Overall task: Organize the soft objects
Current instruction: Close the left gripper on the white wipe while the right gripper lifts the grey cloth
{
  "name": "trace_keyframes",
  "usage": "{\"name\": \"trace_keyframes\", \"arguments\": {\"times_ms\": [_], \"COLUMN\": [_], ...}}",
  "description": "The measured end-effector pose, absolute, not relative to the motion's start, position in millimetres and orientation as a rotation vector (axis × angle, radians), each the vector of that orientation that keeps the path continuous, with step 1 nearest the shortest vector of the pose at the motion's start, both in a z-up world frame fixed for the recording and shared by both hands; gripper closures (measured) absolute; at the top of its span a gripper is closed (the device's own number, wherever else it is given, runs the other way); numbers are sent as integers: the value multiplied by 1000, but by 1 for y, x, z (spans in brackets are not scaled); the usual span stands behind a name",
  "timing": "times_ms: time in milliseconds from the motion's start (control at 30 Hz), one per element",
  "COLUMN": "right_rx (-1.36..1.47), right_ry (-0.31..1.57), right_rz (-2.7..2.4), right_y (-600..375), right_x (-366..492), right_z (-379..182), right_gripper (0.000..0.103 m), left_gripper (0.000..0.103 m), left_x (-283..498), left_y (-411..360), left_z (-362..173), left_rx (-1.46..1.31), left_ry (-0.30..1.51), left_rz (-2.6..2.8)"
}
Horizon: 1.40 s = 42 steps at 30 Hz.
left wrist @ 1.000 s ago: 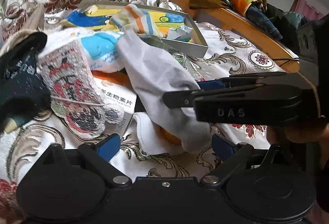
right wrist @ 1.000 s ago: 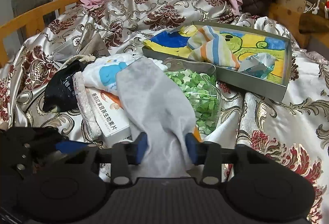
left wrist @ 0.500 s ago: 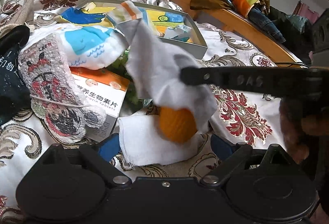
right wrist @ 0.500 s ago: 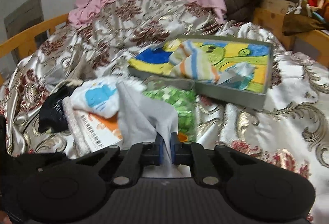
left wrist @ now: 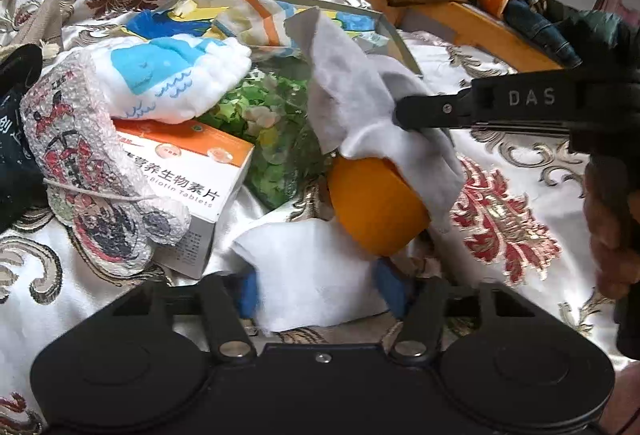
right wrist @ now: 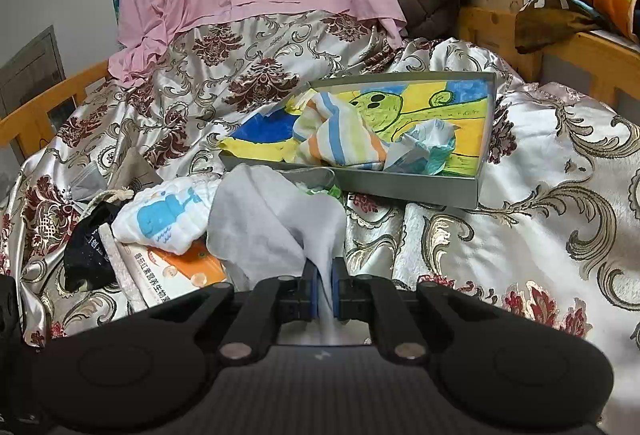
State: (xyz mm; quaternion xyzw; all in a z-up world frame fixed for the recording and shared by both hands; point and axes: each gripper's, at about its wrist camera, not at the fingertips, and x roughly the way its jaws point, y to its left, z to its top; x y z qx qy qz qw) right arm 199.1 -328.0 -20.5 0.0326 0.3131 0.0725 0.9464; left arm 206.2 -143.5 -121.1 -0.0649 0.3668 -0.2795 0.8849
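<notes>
The right gripper (right wrist: 325, 289) is pinching the grey cloth (right wrist: 260, 223) tight between its 2 pads, the cloth hiding most of the green bag at 12 o'clock. The left gripper (left wrist: 318, 293) has just been closing, its jaws half-wide around the white cloth (left wrist: 308, 271); whether its pads are pressing is unclear. An orange object (left wrist: 374, 205) is lying half-covered at 1 o'clock.
</notes>
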Motion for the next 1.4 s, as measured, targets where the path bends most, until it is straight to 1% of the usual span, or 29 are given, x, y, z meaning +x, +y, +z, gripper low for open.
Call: {"name": "trace_keyframes", "arguments": {"times_ms": [100, 133, 167, 267, 333, 567, 700, 1033, 1300, 1400], "right_rx": [68, 65, 62, 51, 38, 12, 8, 28, 82, 92], "right_ry": [626, 621, 618, 609, 596, 565, 528, 407, 307, 301], "right_rz": [140, 136, 132, 121, 116, 124, 126, 120, 109, 104], "right_y": [-328, -328, -327, -326, -325, -320, -319, -321, -328, -330], "right_x": [198, 198, 198, 198, 198, 197, 195, 193, 194, 197], "right_z": [-20, -20, -20, -22, -22, -22, -20, -15, -8, -9], "right_gripper": [95, 95, 95, 95, 95, 95, 95, 95, 95, 95], "left_gripper": [69, 78, 82, 89, 91, 92, 93, 93, 93, 93], "left_x": [206, 207, 206, 203, 199, 180, 173, 168, 168, 174], "left_y": [-143, -143, -142, -144, -147, -162, -162, -137, -136, -138], "left_z": [-122, -123, -123, -122, -120, -112, -106, -83, -62, -51], "left_rx": [-137, -139, -139, -123, -89, 80, 122, -15, -50, -64], "left_ry": [765, 766, 768, 754, 737, 662, 612, 490, 406, 377], "left_rz": [-564, -561, -557, -537, -517, -413, -365, -295, -293, -289]}}
